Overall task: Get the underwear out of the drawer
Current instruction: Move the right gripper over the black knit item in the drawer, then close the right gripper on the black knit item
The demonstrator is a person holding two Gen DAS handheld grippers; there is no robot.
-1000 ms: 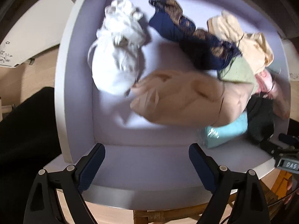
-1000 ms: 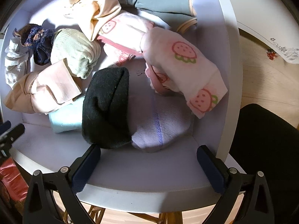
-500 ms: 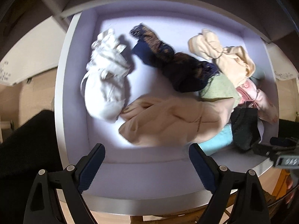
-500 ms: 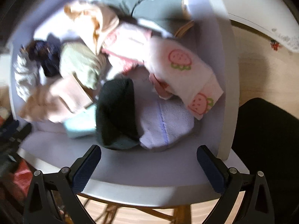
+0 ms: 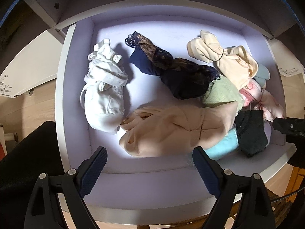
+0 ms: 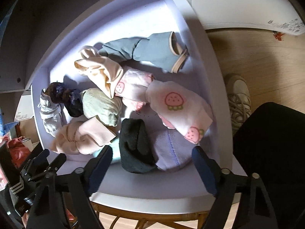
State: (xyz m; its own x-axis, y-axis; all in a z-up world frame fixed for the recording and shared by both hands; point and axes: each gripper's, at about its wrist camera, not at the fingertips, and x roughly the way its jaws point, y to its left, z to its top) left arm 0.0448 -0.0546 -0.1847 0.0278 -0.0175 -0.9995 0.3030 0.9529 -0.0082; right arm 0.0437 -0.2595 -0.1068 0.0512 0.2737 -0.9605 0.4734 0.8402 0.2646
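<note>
The open white drawer (image 5: 63, 95) holds several rolled underwear pieces. In the left wrist view a white piece (image 5: 103, 95) lies at the left, a navy lace one (image 5: 171, 70) in the middle and a large beige one (image 5: 175, 131) nearest. My left gripper (image 5: 150, 169) hangs open over the drawer's front panel, holding nothing. In the right wrist view a black piece (image 6: 135, 148) and a lilac one (image 6: 171, 148) lie by the front, with a pink strawberry-print one (image 6: 179, 106) behind. My right gripper (image 6: 152, 169) is above them, jaws closing with nothing between the pads.
A person's black-clad leg (image 6: 270, 152) and white shoe (image 6: 238, 95) stand right of the drawer (image 6: 205, 76) on a wooden floor. A wicker frame (image 6: 143, 219) shows under the drawer front. A white panel with a flower decal (image 6: 247, 5) lies beyond.
Both grippers have pulled back and up, so more of the drawer shows. The right view has rolled and its jaws stand narrower. The garments have not moved.
</note>
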